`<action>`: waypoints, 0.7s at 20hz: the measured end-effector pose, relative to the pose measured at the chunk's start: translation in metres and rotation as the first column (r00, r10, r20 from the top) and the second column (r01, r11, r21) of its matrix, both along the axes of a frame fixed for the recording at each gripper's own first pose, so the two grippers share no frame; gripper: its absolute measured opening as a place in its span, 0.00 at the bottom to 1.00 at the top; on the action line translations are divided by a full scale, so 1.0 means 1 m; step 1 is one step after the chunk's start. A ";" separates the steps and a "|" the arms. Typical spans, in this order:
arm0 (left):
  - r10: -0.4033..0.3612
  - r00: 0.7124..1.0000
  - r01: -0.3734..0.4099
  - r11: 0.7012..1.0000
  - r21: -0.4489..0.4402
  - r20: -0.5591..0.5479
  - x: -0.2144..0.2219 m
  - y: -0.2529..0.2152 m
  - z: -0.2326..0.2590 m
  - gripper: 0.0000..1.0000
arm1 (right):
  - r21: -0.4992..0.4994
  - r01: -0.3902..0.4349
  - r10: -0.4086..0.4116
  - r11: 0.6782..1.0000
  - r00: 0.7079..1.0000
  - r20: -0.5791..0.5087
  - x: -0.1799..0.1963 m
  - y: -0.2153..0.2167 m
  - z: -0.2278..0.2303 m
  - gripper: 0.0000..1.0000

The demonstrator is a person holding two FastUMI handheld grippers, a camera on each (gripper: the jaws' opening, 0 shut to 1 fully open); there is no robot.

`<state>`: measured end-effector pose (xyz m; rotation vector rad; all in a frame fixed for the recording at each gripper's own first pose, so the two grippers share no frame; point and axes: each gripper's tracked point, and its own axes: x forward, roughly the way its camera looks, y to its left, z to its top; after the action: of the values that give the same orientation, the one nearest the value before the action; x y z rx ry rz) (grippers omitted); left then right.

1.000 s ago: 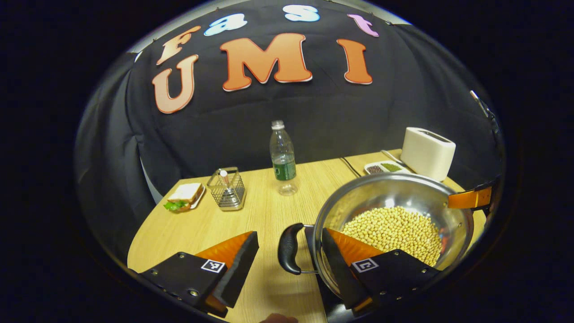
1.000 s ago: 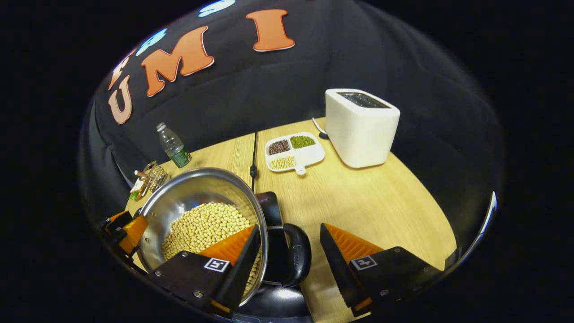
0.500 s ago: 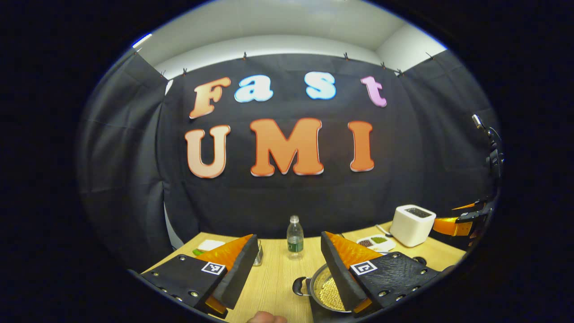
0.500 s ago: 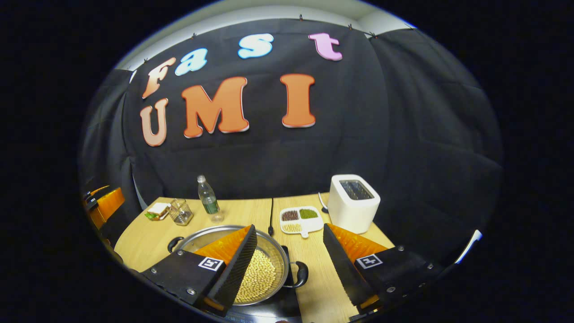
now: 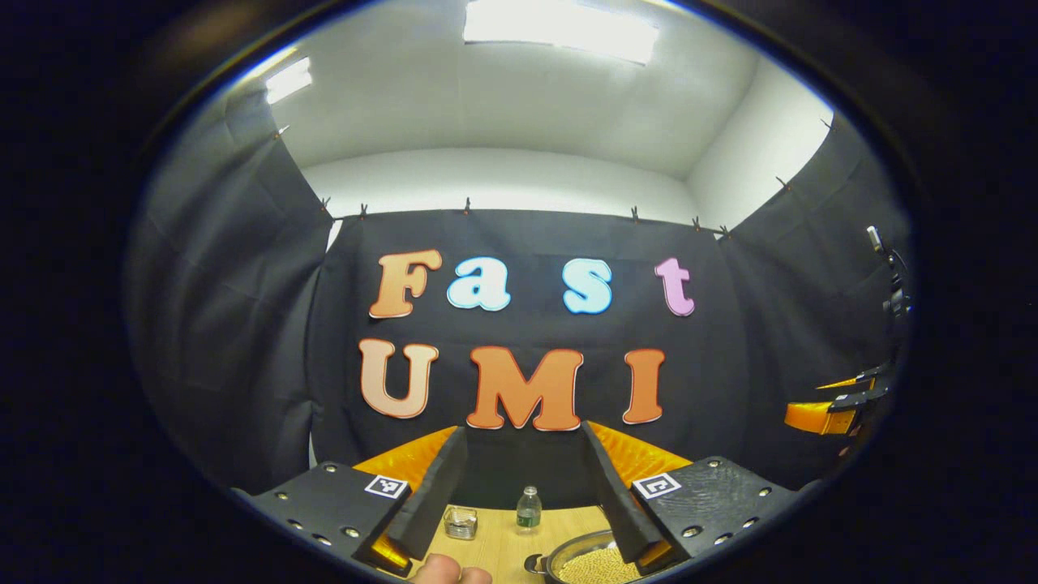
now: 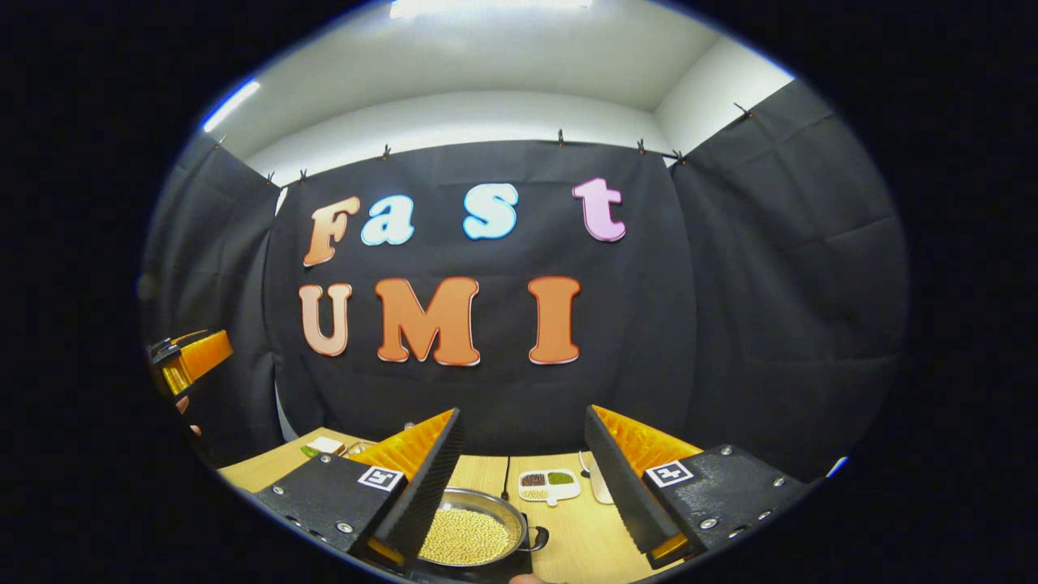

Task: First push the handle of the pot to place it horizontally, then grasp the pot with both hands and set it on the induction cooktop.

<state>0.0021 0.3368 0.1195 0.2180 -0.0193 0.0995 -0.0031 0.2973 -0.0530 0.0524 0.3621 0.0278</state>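
The shiny steel pot full of pale yellow beans [image 6: 470, 531] sits on the black induction cooktop [image 6: 486, 569], low and small in both views where a second ago it filled them. Both grippers, left gripper [image 5: 523, 487] and right gripper [image 6: 519, 478], have pulled up and back, jaws spread and empty. The placing looks done.

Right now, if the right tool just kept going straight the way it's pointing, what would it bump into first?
The right tool is open and aimed above the pot and table. Nothing shows between its fingers, so it would probably reach the booth's black cloth wall first, though depth is unclear.
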 end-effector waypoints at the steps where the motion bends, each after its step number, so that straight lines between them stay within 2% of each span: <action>1: 0.008 1.000 -0.009 1.000 0.017 0.026 -0.003 0.006 0.017 0.87 | -0.006 -0.001 0.001 1.000 0.999 0.038 -0.002 -0.003 0.017 0.93; 2: 0.019 0.999 -0.021 0.999 0.034 0.050 -0.010 0.013 0.031 0.86 | -0.016 -0.002 0.003 1.000 0.997 0.071 -0.002 -0.006 0.028 0.98; 3: 0.033 0.997 -0.036 0.998 0.048 0.069 -0.017 0.018 0.046 0.85 | -0.017 0.003 -0.001 1.000 0.995 0.101 -0.004 -0.009 0.041 0.93; 8: 0.094 0.982 -0.117 0.984 0.135 0.167 -0.037 0.042 0.114 0.86 | 0.017 0.029 -0.032 0.999 0.982 0.184 -0.002 -0.028 0.104 0.93; 9: 0.102 0.979 -0.128 0.982 0.142 0.178 -0.039 0.043 0.120 0.84 | 0.025 0.028 -0.032 0.999 0.982 0.189 0.000 -0.029 0.111 0.93; 10: 0.104 0.977 -0.133 0.980 0.149 0.184 -0.042 0.043 0.127 0.84 | 0.028 0.026 -0.031 0.999 0.982 0.187 0.003 -0.030 0.116 0.98; 11: 0.102 0.977 -0.132 0.980 0.149 0.189 -0.045 0.043 0.135 0.86 | 0.026 0.022 -0.026 0.999 0.982 0.187 0.005 -0.028 0.120 0.93; 13: 0.095 0.977 -0.125 0.981 0.149 0.193 -0.052 0.042 0.144 0.87 | 0.016 0.009 -0.012 1.000 0.982 0.188 0.008 -0.025 0.123 0.93; 14: 0.099 0.976 -0.129 0.981 0.144 0.195 -0.053 0.044 0.148 0.84 | 0.011 0.007 -0.009 1.000 0.981 0.193 0.008 -0.024 0.124 0.98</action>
<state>-0.0506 0.3807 0.2671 0.3661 -0.2027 0.2339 0.0050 0.2737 0.0714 0.0605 0.1680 0.0265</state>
